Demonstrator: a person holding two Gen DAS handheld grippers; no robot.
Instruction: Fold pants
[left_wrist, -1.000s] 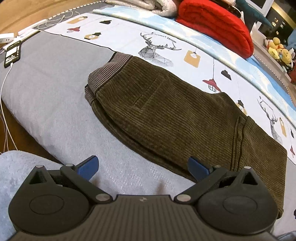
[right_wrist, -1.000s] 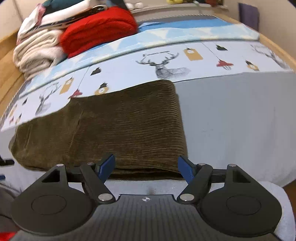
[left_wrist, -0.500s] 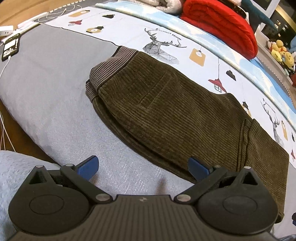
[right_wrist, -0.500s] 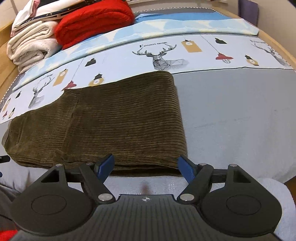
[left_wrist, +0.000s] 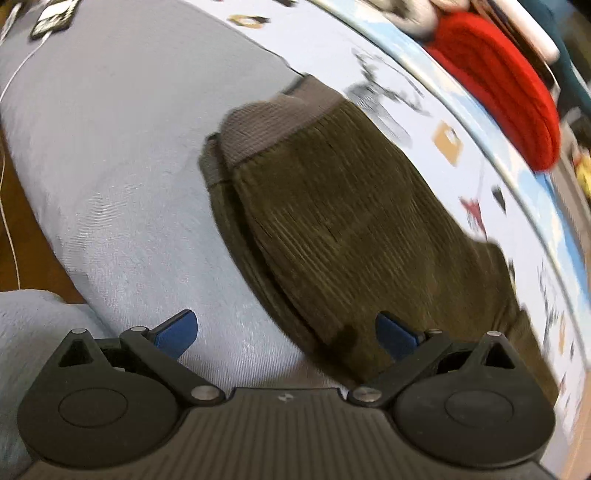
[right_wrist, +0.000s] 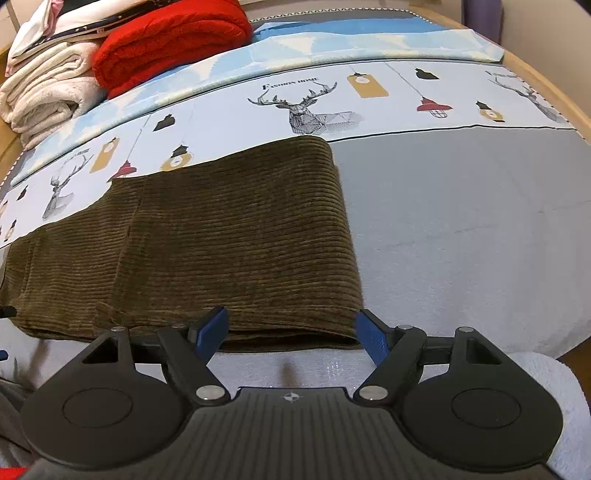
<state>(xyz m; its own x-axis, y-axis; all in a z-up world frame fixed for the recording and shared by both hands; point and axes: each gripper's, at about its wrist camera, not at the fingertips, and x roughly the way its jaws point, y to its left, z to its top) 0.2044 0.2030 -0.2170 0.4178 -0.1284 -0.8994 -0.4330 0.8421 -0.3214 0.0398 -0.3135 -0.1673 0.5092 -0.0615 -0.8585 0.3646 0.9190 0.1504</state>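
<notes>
Both hand-held grippers (left_wrist: 286, 330) (right_wrist: 291, 328) gape, empty.

Bed (right_wrist: 461, 221) with grey cover and a deer-and-lantern printed sheet (right_wrist: 332, 96), folded olive corduroy pants (right_wrist: 229, 236) lying flat across both, red blanket (right_wrist: 166, 40) and cream folded blankets (right_wrist: 44, 96) stacked at far edge

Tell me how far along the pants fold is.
Done: the olive corduroy pants lie stacked in layers on the grey bedspread. In hand: nothing; left gripper and right gripper are open at the near edge. Left: probably another fold.
</notes>
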